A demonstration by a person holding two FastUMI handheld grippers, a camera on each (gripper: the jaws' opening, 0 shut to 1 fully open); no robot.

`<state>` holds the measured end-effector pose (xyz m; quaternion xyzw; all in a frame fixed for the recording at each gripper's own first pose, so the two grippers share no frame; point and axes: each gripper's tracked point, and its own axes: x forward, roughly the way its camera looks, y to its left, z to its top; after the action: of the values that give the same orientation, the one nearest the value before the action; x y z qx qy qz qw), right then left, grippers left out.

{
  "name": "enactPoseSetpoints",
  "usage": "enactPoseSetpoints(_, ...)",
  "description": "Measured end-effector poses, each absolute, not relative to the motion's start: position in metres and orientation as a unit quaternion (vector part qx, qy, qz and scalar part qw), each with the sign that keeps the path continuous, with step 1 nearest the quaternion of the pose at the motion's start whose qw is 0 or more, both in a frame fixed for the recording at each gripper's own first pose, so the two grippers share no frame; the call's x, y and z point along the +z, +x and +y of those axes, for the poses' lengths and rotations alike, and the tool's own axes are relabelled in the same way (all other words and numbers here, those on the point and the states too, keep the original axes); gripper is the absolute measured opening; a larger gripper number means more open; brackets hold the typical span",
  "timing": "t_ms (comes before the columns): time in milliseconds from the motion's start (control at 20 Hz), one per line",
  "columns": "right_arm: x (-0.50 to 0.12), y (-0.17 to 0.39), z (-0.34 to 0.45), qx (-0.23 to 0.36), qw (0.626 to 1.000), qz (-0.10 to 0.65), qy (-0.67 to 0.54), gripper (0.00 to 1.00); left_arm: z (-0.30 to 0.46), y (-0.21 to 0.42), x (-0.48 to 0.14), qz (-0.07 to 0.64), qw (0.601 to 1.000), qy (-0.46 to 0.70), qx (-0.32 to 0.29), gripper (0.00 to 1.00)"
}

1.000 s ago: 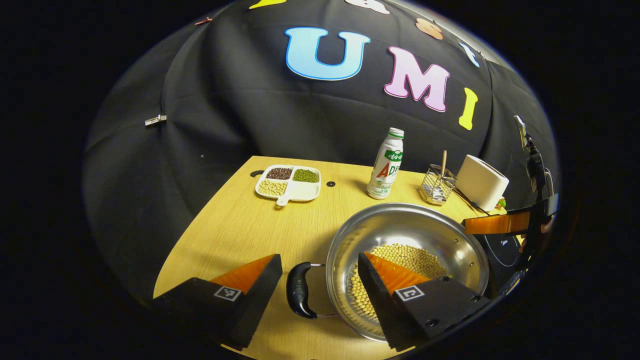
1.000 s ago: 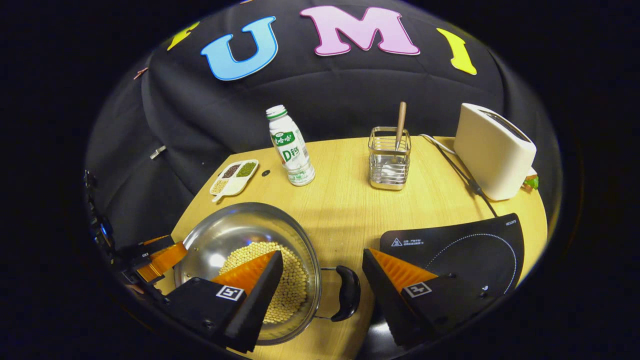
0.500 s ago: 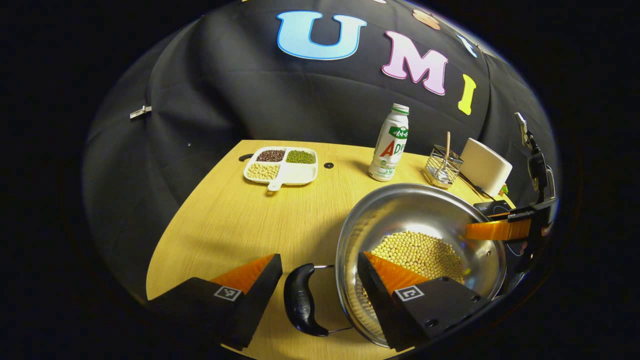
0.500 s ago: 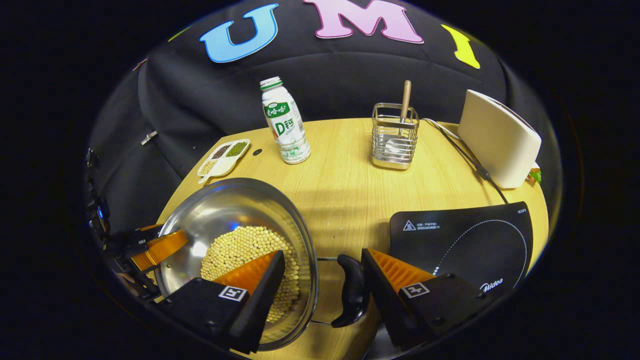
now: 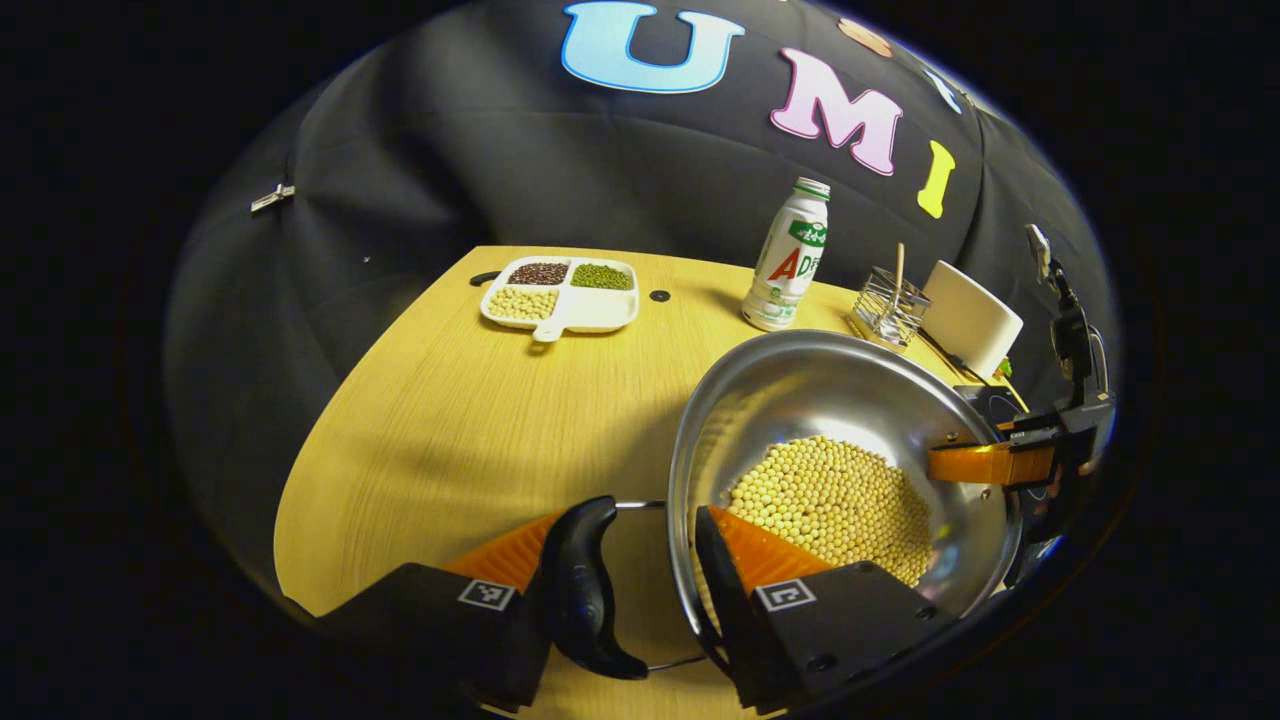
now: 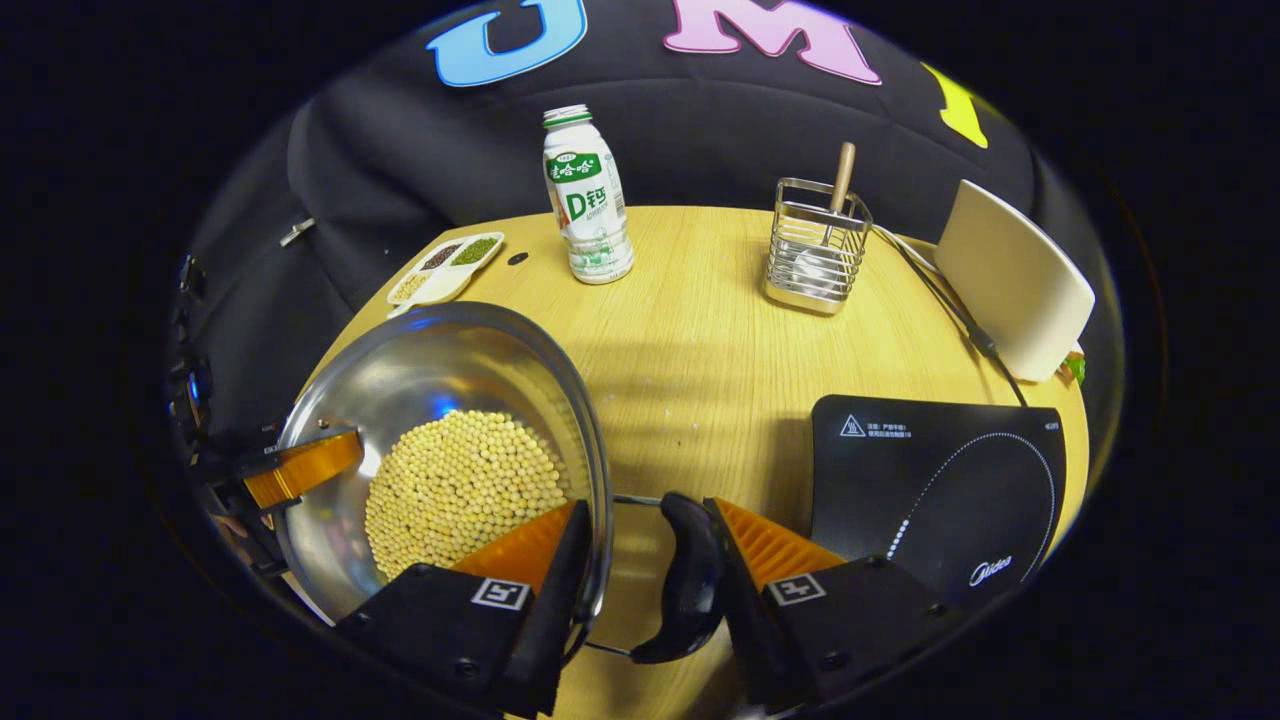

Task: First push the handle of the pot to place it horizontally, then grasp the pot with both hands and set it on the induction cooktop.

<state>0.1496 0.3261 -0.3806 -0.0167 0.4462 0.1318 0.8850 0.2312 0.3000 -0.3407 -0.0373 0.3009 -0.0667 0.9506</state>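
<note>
Both grippers have closed in since a second ago: each pair of fingers, then spread well apart to either side of a pot handle, now stands narrow across handle and rim. The left gripper [image 5: 620, 580] has one finger against the outer side of the black left handle [image 5: 583, 590] and the other inside the pot [image 5: 800, 400] against its wall, so it pinches handle and rim together. The right gripper [image 6: 645, 560] grips the same way on the far side, one finger inside the bowl against the rim, the other pressed to the black right handle [image 6: 690, 580]. Its own fingers appear in the left gripper view as an orange tip at the pot's far edge [image 5: 985, 462]. Compared with the earlier pictures the pot sits larger and higher in both views, tipped toward the cameras, and whether its base still touches the wooden table [image 6: 720, 340] cannot be told. The soybeans [image 6: 460, 485] lie heaped in its bottom. The induction cooktop [image 6: 940, 480] lies just right of the pot. Farther back stand a white drink bottle [image 6: 587, 195], a wire utensil holder [image 6: 815, 245], a white toaster [image 6: 1015, 280] and a divided dish of beans [image 5: 562, 293].
</note>
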Motion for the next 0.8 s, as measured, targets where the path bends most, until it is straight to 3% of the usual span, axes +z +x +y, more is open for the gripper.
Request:
enactPoseSetpoints(650,-0.388,0.146,0.332,0.105,0.879,0.463,0.027,0.74,0.306,0.226,-0.340,0.310,0.947,-0.033,-0.075,0.72)
enactPoseSetpoints(800,-0.387,0.142,0.333,0.104,0.877,0.466,0.051,0.66,0.309,0.225,-0.343,0.319,0.945,-0.029,-0.063,0.72)
